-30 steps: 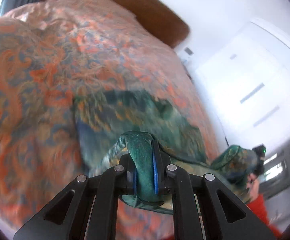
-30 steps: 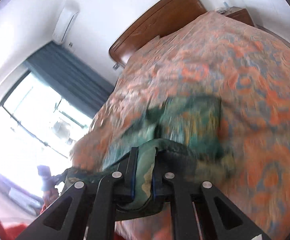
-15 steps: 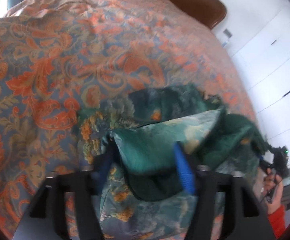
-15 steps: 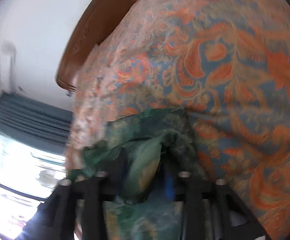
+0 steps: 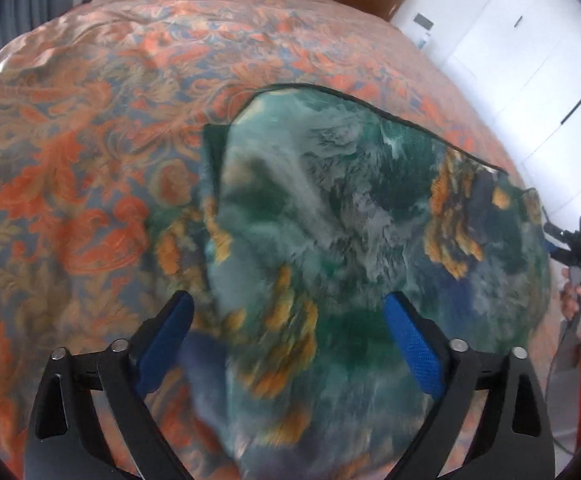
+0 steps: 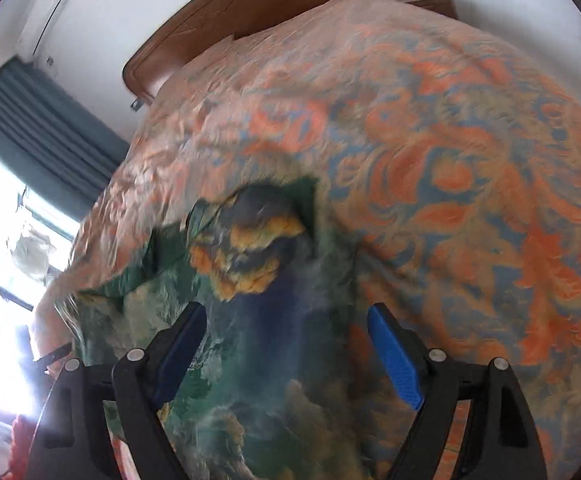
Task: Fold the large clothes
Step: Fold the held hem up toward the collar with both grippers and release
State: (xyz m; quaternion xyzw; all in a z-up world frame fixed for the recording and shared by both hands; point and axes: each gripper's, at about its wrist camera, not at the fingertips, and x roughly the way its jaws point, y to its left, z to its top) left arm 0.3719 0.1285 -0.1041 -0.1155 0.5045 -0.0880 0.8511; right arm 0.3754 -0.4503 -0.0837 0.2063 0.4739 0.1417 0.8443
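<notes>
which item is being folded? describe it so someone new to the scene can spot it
Start at the big bed, covered by an orange and blue-grey paisley bedspread below a brown wooden headboard. On the near part of that bedspread lies the green garment, spread out. Its dark teal, marbled print with ochre patches and its dark-trimmed edge set it apart from the orange scrollwork around it.

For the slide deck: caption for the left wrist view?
Left gripper opening over a green patterned garment lying on the orange floral bedspread.
</notes>
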